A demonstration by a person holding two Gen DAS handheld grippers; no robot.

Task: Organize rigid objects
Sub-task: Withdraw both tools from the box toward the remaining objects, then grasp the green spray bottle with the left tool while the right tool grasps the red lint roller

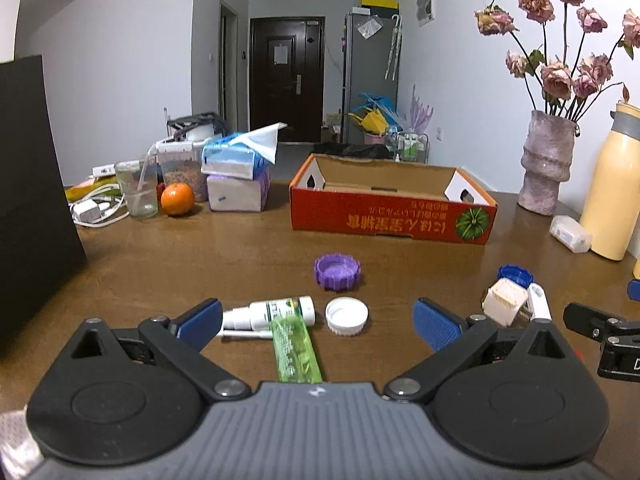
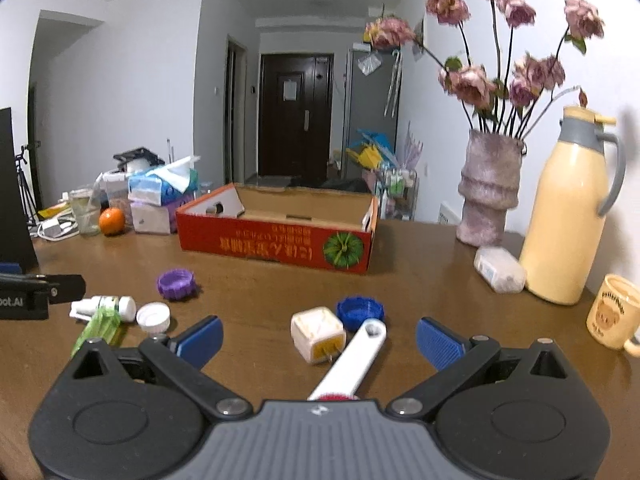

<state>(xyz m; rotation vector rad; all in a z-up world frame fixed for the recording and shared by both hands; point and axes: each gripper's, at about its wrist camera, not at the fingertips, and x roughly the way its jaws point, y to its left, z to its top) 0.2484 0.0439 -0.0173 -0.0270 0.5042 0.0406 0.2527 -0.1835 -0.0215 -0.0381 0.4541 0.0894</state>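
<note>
Small objects lie on the brown table in front of an open red cardboard box (image 1: 392,220) (image 2: 276,244). My left gripper (image 1: 318,322) is open above a green lighter (image 1: 296,352), a white spray bottle (image 1: 272,314) and a white cap (image 1: 346,315). A purple cap (image 1: 337,271) (image 2: 175,283) lies farther ahead. My right gripper (image 2: 318,338) is open over a cream cube-shaped plug (image 2: 318,338), a white flat tool (image 2: 352,360) and a blue cap (image 2: 360,312). Neither gripper holds anything.
A vase of dried roses (image 2: 488,188), a yellow thermos jug (image 2: 568,220), a small plastic container (image 2: 500,268) and a bear mug (image 2: 612,316) stand at the right. An orange (image 1: 177,199), a glass, tissue packs and cables crowd the far left. A black panel (image 1: 28,184) rises at the left.
</note>
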